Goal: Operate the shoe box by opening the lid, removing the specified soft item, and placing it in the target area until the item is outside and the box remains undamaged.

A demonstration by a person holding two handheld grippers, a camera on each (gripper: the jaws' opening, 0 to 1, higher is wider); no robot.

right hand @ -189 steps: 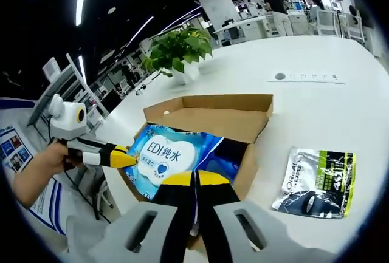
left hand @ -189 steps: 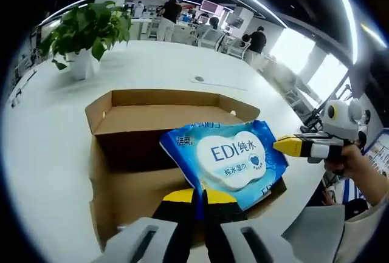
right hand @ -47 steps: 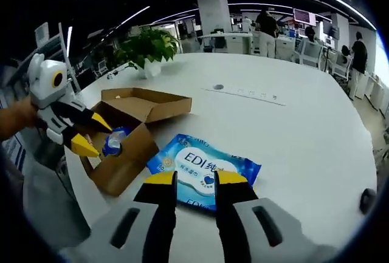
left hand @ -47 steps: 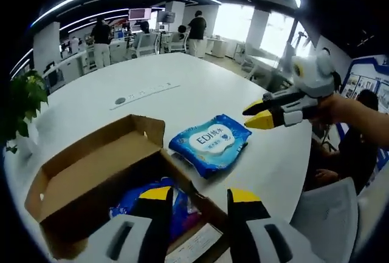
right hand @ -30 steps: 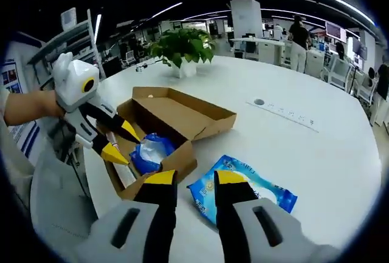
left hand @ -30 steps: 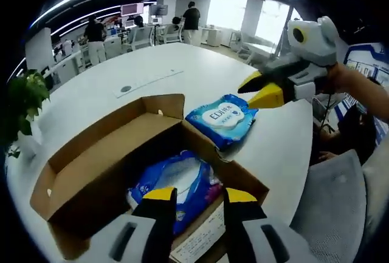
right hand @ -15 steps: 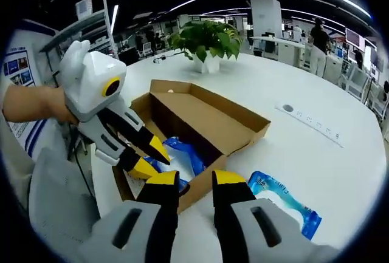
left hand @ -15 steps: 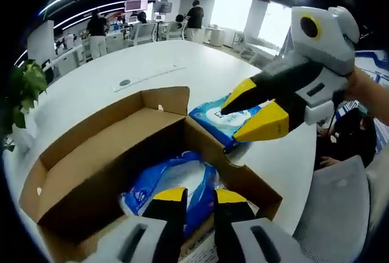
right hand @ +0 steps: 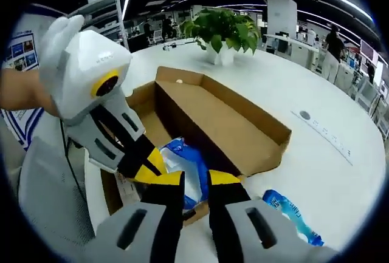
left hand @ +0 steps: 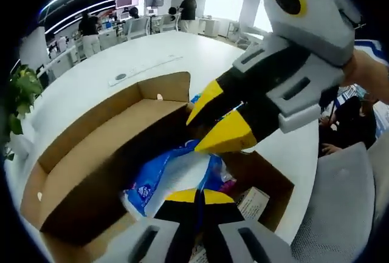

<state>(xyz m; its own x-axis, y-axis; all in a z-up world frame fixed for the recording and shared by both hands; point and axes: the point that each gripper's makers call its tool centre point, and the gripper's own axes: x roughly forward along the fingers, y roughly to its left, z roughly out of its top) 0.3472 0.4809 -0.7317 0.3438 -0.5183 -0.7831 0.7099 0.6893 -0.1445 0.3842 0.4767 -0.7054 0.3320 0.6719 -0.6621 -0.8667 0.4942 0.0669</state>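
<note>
— What did the left gripper view show?
— The left hand-held gripper [left hand: 199,197] had its jaws together at the blue soft pack [left hand: 173,175] inside the open shoe box [left hand: 91,147]; whether it pinched the pack, I could not tell. The right hand-held gripper [left hand: 220,120] came in with jaws apart.

— And the right gripper view?
— The right hand-held gripper [right hand: 189,181] was a little apart above the box. Another blue pack [right hand: 292,214] lay on the white desk [right hand: 340,178]. No words could be read.

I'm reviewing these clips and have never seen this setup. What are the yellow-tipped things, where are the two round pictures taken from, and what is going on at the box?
No robot arm here: a person holds a handheld claw in each hand, and each round picture comes from a fisheye camera riding on one claw.

In the left gripper view, the left claw has its yellow tips together on a blue soft pack inside the open cardboard shoe box. The big claw entering from the right is the right claw.

In the right gripper view, the right claw is slightly open over the same box. Another blue pack lies on the white table, outside the box, with a potted plant behind.
</note>
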